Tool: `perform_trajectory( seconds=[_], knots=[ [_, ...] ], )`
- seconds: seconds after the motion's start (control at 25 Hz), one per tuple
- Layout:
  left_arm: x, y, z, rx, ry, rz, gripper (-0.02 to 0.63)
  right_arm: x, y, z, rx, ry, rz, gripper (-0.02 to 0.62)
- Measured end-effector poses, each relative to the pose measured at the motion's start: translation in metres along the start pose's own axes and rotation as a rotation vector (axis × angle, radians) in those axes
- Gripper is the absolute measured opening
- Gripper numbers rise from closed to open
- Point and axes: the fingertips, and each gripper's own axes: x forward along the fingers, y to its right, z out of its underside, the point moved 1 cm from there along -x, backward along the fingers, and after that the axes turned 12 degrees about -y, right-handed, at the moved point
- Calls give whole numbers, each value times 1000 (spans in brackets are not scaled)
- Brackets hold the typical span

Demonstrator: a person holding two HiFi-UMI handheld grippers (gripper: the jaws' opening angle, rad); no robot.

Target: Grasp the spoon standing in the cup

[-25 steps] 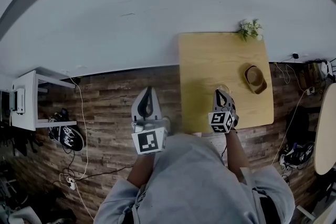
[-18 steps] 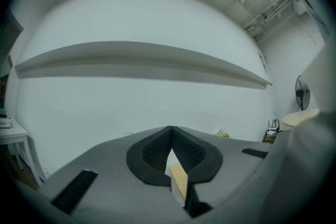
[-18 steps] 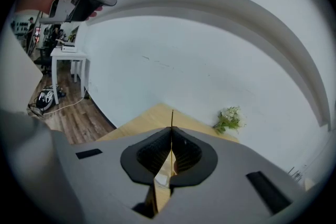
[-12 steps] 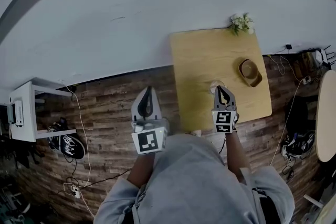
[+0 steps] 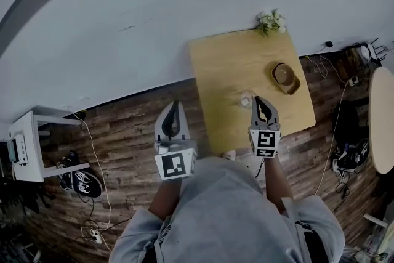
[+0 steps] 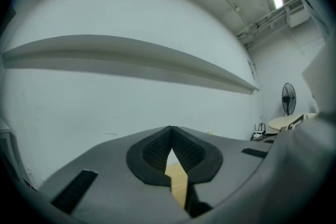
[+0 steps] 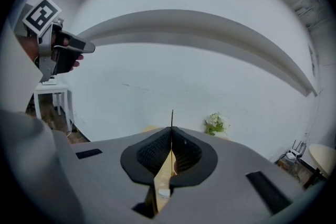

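My right tool [image 7: 171,131] is clamped on a thin dark stem, the spoon [image 7: 171,116], which pokes up past the tips. The clear cup [image 5: 246,98] stands on the desk [image 5: 221,61] just beside that tool; I can't tell what's in it. A brown bowl [image 5: 283,76] sits nearby. My left tool [image 6: 171,129] is closed, off the desk, over the floor [image 5: 123,132].

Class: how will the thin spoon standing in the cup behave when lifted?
The spoon shows as a thin straight line in the shut right gripper: probably stiff and light. So narrow a handle may swivel in the grip. The clear cup looks small; dragging the spoon might tip it.
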Motion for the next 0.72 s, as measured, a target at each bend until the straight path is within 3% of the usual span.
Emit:
perform_trajectory(
  seconds=[0.72],
  knots=[
    [22,34,-8,35,7,187,2,-56,17,-30,217,128,95,3]
  ],
)
